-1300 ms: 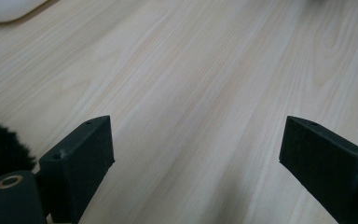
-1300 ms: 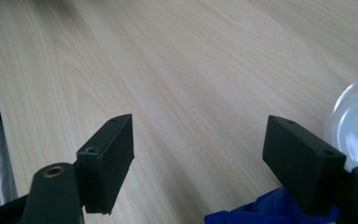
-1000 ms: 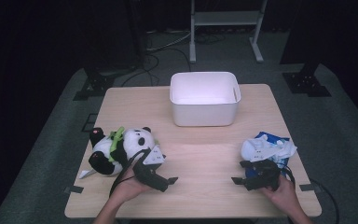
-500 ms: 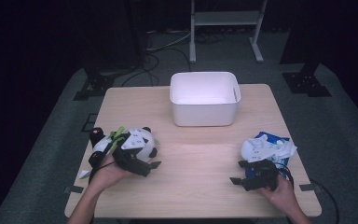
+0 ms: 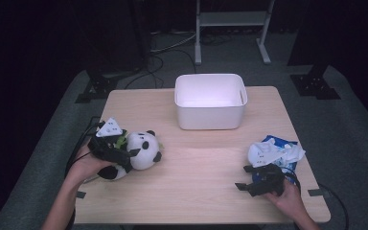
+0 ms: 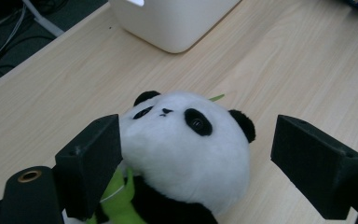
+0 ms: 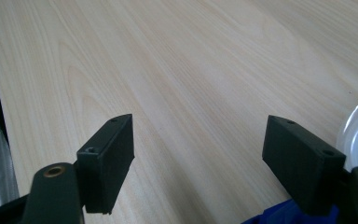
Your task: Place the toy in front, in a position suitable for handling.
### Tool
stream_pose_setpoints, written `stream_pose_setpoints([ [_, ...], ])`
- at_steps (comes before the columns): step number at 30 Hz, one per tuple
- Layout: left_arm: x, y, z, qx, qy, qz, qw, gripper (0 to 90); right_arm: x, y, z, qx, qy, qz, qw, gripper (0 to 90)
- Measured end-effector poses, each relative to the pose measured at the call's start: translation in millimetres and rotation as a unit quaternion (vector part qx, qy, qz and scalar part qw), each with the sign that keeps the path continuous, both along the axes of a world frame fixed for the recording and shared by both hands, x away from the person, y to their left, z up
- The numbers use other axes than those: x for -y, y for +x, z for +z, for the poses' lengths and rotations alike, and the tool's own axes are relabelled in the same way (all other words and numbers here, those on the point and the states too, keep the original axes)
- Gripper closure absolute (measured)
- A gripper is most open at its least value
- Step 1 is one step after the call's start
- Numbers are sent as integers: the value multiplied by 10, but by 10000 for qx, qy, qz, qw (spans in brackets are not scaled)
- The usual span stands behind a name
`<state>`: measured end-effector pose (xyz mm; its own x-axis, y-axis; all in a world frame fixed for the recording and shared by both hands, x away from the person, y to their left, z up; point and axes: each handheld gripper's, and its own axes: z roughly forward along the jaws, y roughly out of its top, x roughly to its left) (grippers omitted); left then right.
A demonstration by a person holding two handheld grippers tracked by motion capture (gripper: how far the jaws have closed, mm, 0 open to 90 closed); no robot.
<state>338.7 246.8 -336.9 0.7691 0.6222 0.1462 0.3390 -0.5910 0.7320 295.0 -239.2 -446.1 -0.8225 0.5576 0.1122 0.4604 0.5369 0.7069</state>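
Observation:
A black-and-white panda plush (image 5: 143, 147) with green trim lies at the table's left side. My left gripper (image 5: 124, 154) hovers over it from the left. In the left gripper view the panda's head (image 6: 186, 149) sits between the jaws of the left gripper (image 6: 203, 140), which have just been closing. One pad (image 6: 93, 163) is at its cheek and the other pad (image 6: 317, 168) stands apart from it, so the gripper is open. My right gripper (image 5: 244, 177) rests open near the front right edge, with bare wood between the jaws of the right gripper (image 7: 198, 140).
A white bin (image 5: 210, 100) stands at the back middle of the wooden table (image 5: 196, 191). A crumpled blue-and-white bag (image 5: 275, 151) lies just behind the right gripper. Cables and stand legs are on the floor beyond.
My left gripper has moved left and upward from the table's front edge to the panda, and its jaws now straddle the plush's head. The right hand and gripper have not moved.

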Motion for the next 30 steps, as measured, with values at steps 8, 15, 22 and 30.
stream_pose_setpoints([
  [8, -129, 114, 4, -83, 111, 146, 9998, 177, -4, -7, 5, -3, 1, 19, 10000, 235],
  [15, -258, 296, -66, -273, 218, 367, 9987, 207, -16, -9, -3, -33, -13, 63, 10000, 235],
  [22, -316, 404, -169, -476, 177, 450, 9977, 310, -20, -10, -10, -53, -25, 90, 9999, 235],
  [30, -326, 443, -243, -582, 301, 483, 9967, 469, -2, -13, -1, -42, -5, 82, 10000, 235],
])
